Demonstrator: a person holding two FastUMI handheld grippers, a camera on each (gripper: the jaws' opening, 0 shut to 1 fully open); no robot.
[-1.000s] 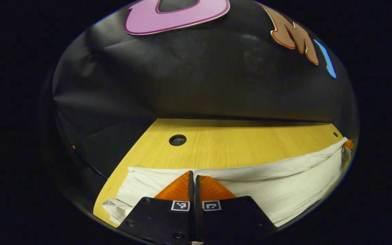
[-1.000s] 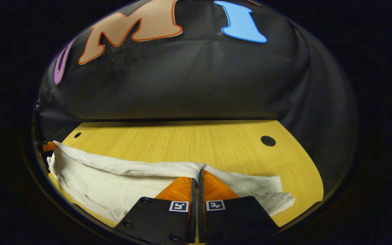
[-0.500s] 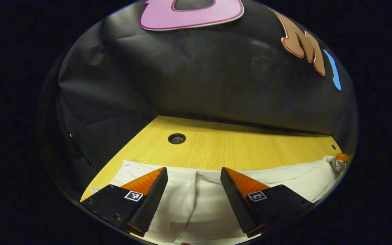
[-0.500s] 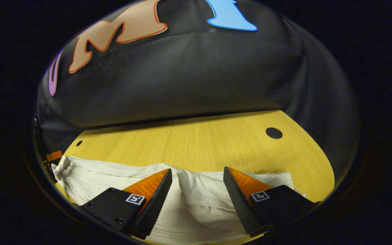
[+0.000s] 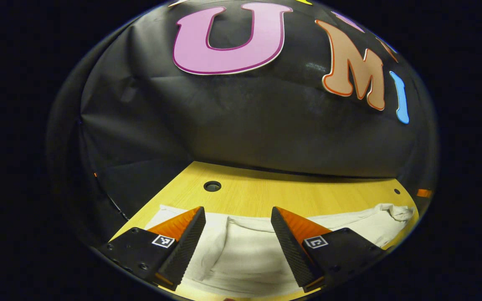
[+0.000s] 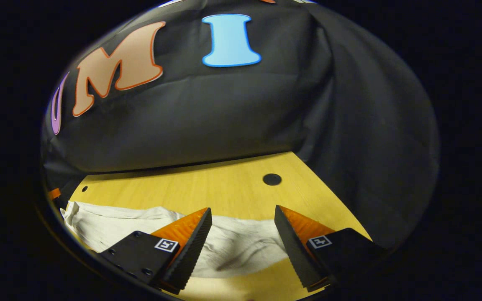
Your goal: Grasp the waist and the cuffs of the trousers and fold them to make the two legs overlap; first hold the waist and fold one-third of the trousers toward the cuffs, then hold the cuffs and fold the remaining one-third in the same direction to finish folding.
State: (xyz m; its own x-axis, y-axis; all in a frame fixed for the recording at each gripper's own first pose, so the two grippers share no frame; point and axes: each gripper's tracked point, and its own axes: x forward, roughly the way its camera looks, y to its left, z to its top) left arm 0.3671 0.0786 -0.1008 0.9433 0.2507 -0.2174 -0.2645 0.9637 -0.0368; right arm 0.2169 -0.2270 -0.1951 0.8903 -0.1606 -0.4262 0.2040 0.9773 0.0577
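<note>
Holding my left tongs [image 5: 237, 225] and right tongs [image 6: 242, 225] apart over the white trousers [image 5: 245, 255], which lay folded lengthwise along the tabletop's [image 5: 291, 194] near edge, I judged the loose upper layer might slide off if snagged. I could read no brand or label on them.
</note>
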